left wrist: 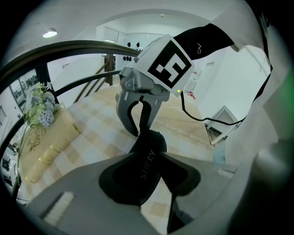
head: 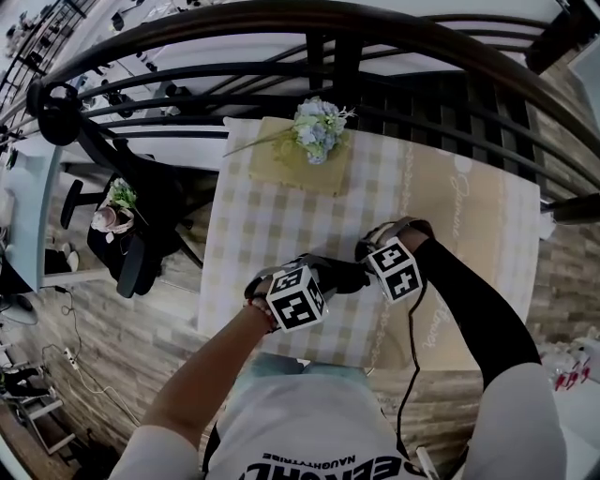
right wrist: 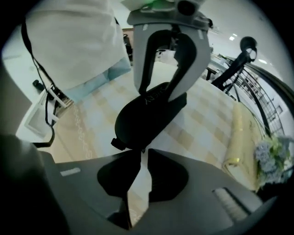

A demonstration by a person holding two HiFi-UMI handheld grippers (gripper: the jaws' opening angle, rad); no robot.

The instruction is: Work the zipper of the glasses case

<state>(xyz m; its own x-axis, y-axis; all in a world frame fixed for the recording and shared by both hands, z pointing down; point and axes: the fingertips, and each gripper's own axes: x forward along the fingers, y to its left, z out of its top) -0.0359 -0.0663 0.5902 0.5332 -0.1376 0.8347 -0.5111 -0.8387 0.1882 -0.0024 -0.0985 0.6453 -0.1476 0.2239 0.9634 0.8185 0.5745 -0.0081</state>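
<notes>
A black glasses case (head: 345, 275) is held just above the checked table (head: 253, 234), near its front edge. My left gripper (left wrist: 150, 158) is shut on one end of the case (left wrist: 148, 142), which bears pale lettering. My right gripper (right wrist: 140, 150) points steeply down at the other end of the case (right wrist: 142, 121). Its jaws stand a narrow gap apart with a tiny dark piece at the tips, and cloth shows through the gap. A small tab (right wrist: 115, 143) sticks out beside that end. In the head view the left gripper (head: 328, 281) and right gripper (head: 370, 258) face each other across the case.
A bunch of pale blue flowers (head: 317, 129) lies on a yellowish mat (head: 281, 164) at the table's far side. A black curved railing (head: 281, 19) runs behind the table. A black chair (head: 141, 216) stands to the left. A cable (head: 411, 347) hangs from the right gripper.
</notes>
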